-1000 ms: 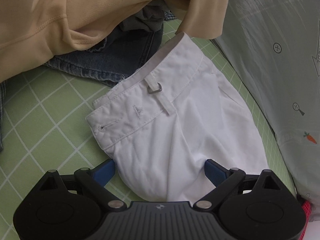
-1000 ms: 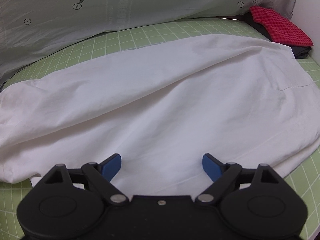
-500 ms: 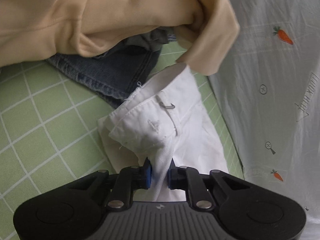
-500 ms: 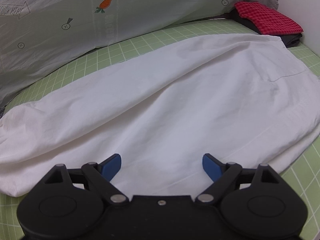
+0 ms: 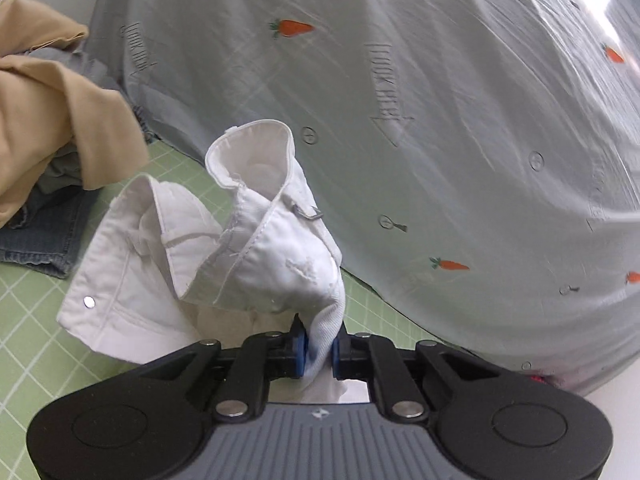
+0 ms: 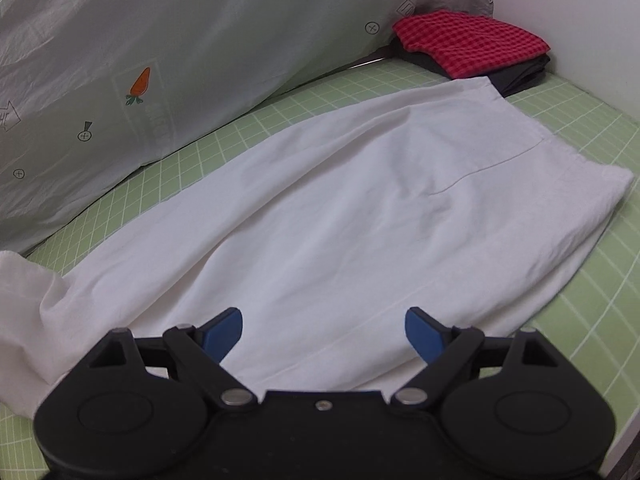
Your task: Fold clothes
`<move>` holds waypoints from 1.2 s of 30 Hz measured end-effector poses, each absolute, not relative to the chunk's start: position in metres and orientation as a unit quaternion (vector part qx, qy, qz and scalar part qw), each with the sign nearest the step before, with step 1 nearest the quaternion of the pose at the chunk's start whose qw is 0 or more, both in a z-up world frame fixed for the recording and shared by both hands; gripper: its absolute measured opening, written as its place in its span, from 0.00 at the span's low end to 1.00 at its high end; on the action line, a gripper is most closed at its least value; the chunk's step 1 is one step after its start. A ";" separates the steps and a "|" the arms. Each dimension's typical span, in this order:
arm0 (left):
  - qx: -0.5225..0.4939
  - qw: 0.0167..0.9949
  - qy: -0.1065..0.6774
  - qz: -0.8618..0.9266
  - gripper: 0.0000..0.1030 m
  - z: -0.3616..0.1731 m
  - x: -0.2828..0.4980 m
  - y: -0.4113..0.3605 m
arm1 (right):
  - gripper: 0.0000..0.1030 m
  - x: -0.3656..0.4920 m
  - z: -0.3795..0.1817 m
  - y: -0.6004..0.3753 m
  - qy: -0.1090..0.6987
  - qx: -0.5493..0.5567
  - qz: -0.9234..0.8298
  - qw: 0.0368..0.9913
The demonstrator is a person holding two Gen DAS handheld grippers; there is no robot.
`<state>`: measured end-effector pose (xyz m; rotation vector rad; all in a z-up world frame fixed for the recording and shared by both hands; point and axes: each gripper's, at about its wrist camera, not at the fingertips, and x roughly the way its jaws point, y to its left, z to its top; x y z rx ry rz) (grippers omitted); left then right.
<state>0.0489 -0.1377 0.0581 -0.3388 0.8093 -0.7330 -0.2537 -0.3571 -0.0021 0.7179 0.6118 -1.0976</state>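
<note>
Only writing I'm spotting is on the grey carrot-print sheet (image 5: 440,120) draping along the back edge of the green grid surface (image 5: 36,320): arrow-shaped boxes that are probably saying "LOOK HERE", but it's printed sideways and blurry, so not totally sure. No brand tag is showing on the white trousers (image 5: 168,264), just a metal hook clasp and a small snap on the waistband.

The left gripper (image 5: 319,350) is clamping a bunched fold of the trousers just below the waistband, its jaws having just been closing on the fabric, and the waistband is flopping open and hanging lifted off the surface. The cloth below the pinch is disappearing behind the gripper body.

The right gripper (image 6: 323,330) is hovering with its jaws spread wide over the trouser legs, gripping nothing; can't tell if it's touching the cloth. The legs are lying flat along the middle of the surface, cuffs reaching toward the far right corner.

A tan garment (image 5: 52,120) is lying over some jeans (image 5: 38,240) at the left edge, both cut off by the frame. A red checked cloth (image 6: 472,42) is sitting folded on something dark in the far right corner.
</note>
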 end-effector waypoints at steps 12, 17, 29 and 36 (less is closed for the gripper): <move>-0.054 0.792 0.532 -0.295 0.24 -0.023 -0.022 -0.271 | 0.87 -0.341 -0.004 -0.456 0.309 0.305 -0.528 0.730; -0.050 0.789 0.534 -0.300 0.46 -0.020 -0.032 -0.282 | 0.87 -0.352 -0.012 -0.493 0.317 0.312 -0.531 0.722; 0.010 0.841 0.456 -0.290 0.68 0.027 -0.021 -0.273 | 0.87 -0.321 -0.025 -0.501 0.337 0.306 -0.497 0.739; 0.061 0.835 0.497 -0.227 0.75 -0.004 0.015 -0.280 | 0.89 -0.329 -0.031 -0.499 0.344 0.312 -0.519 0.718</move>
